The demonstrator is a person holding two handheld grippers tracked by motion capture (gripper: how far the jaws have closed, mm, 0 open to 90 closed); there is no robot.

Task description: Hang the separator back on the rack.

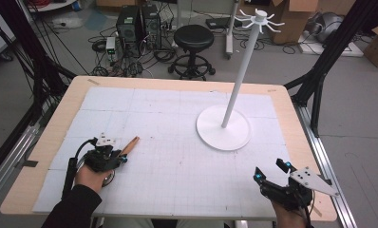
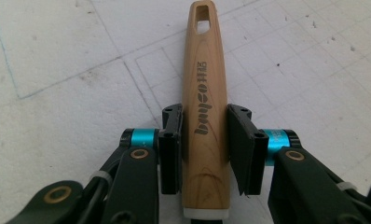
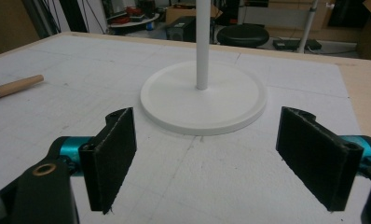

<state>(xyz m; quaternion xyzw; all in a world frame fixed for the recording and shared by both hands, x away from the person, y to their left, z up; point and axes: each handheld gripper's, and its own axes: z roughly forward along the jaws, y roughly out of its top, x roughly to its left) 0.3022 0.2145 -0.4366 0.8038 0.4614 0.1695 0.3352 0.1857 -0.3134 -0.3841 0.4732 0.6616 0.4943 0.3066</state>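
A light wooden handle (image 2: 204, 70) with dark lettering and a slot hole at its far end lies on the white gridded mat (image 1: 177, 161). My left gripper (image 2: 204, 135) is shut on this handle, a black pad pressed against each side. In the high view the handle (image 1: 130, 145) pokes out up and to the right of the left gripper (image 1: 122, 156) at the table's left. What lies behind the jaws is hidden. My right gripper (image 1: 269, 171) is open and holds nothing at the front right. Its jaws (image 3: 207, 154) face the white stand.
A white stand with a round base (image 1: 223, 128), a tall leaning pole and hooked arms at the top (image 1: 259, 19) is right of centre; its base (image 3: 202, 100) lies just beyond the right jaws. The wooden table rim (image 1: 49, 142) borders the mat. A black stool (image 1: 193, 38) stands behind.
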